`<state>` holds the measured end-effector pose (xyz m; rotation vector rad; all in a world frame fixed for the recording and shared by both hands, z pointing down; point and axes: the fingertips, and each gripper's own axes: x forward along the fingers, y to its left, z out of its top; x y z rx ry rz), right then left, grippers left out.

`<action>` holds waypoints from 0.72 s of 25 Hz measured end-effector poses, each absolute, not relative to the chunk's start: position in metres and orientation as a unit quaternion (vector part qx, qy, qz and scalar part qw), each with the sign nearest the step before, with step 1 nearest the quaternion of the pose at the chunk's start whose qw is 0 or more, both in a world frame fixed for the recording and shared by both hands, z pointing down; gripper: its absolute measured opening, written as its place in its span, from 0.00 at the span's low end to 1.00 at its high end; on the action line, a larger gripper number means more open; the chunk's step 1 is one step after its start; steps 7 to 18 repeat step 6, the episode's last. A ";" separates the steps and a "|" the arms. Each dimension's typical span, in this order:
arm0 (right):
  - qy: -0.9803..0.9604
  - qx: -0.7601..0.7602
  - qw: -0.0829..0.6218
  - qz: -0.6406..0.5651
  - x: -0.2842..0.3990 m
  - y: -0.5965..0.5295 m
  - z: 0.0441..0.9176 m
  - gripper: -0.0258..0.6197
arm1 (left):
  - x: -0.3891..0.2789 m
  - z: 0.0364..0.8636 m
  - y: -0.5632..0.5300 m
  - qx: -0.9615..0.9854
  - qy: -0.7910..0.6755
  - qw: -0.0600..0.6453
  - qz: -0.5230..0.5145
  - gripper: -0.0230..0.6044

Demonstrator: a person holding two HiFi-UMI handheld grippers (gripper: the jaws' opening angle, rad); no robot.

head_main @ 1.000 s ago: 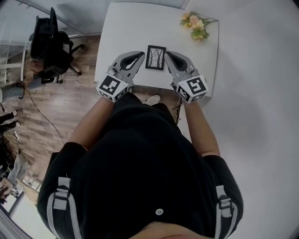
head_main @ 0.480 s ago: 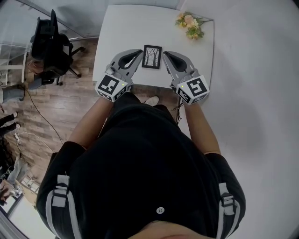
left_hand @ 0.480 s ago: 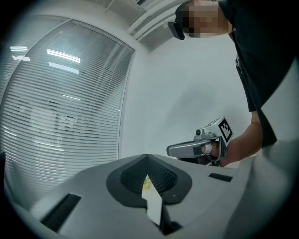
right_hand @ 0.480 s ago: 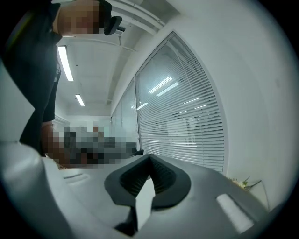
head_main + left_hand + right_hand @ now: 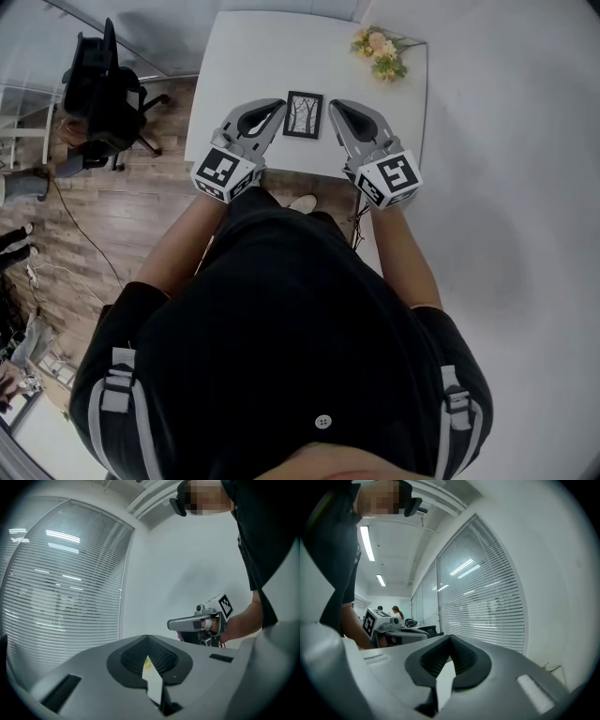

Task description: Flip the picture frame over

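Squarely between left gripper [image 5: 278,106] and right gripper [image 5: 335,106] lies picture frame [image 5: 304,114].

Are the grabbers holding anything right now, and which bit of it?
Nothing is held. The left gripper and the right gripper are both shut and empty; the picture frame lies on the table between them.

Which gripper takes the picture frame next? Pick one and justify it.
Left, narrowly. The left gripper points almost against the picture frame; the right gripper flanks the other side with slightly more gap. Both are shut and empty, so either must open first.
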<state>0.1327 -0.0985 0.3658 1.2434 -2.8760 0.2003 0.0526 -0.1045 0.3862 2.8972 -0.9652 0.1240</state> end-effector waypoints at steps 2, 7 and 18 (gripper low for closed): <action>-0.916 0.396 0.001 0.064 0.132 -0.098 0.367 0.05 | 0.053 0.387 -0.104 0.947 -0.315 0.042 0.042 0.04; -0.916 0.396 0.004 0.066 0.130 -0.097 0.372 0.05 | 0.052 0.389 -0.105 0.947 -0.316 0.043 0.042 0.04; -0.916 0.396 0.004 0.066 0.130 -0.097 0.372 0.05 | 0.052 0.389 -0.105 0.947 -0.316 0.043 0.042 0.04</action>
